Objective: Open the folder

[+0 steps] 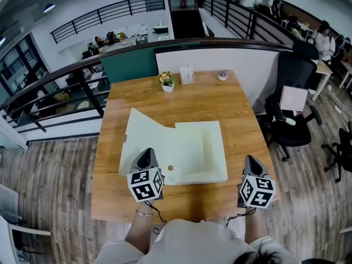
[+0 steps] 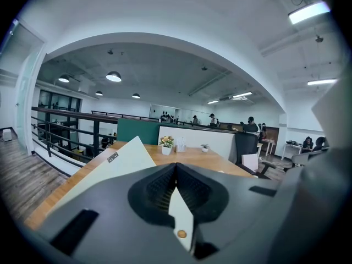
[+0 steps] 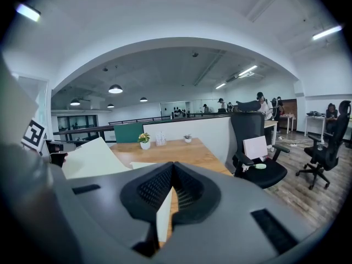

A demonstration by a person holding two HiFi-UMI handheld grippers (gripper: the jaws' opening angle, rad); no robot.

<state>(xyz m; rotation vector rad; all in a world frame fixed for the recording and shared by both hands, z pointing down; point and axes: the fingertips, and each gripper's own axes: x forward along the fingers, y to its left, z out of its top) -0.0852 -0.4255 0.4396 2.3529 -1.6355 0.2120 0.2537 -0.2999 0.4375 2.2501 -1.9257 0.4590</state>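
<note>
A pale cream folder (image 1: 201, 153) lies on the wooden table (image 1: 220, 100). Its cover (image 1: 140, 131) is lifted on the left side, standing slanted with the free edge up (image 2: 118, 164). My left gripper (image 1: 147, 154) is shut on that free edge near its close corner, jaws meeting (image 2: 176, 166). Below them a brass snap (image 2: 177, 234) shows on the folder's body (image 1: 170, 168). My right gripper (image 1: 251, 161) hovers off the folder's right edge, shut with nothing in it (image 3: 173, 166). From there the raised cover (image 3: 93, 155) shows at the left.
At the table's far edge stand a small potted plant (image 1: 167, 81), a card holder (image 1: 187, 75) and a tiny pot (image 1: 222, 75). A black office chair (image 1: 289, 120) sits right of the table. A railing (image 1: 66, 87) runs along the left.
</note>
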